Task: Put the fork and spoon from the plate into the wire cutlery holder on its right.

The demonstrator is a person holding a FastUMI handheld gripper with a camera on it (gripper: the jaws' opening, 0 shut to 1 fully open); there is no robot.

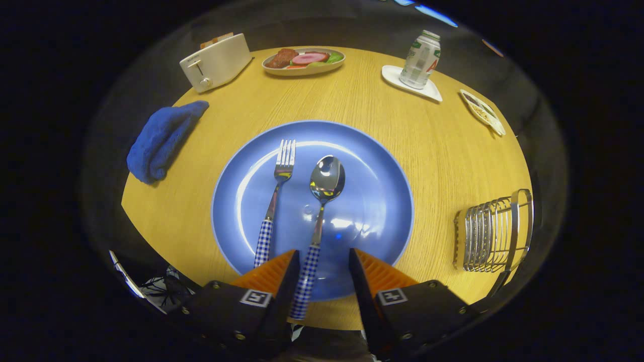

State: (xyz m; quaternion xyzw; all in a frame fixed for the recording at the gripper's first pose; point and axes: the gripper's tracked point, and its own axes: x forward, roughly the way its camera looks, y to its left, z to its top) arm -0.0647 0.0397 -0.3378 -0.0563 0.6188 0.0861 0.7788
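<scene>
A blue plate [372, 201] lies on the round wooden table [443, 151], just ahead of my fingers. On it lie a fork [274, 201] and a spoon [322, 201], both steel with blue-and-white checked handles, tines and bowl pointing away from me. The fork is left of the spoon. My gripper [324, 264] is open over the plate's near rim. The spoon's handle runs between the fingers, close against the left one, with a wide gap to the right one. The wire cutlery holder [495, 231] stands on the table to the right of the plate.
A folded blue cloth [163, 141] lies left of the plate. At the far side stand a white toaster [216, 60], a dish of food [304, 60], a can [420, 59] on a white coaster and a small dish [483, 110]. The table's edge runs close behind the wire holder.
</scene>
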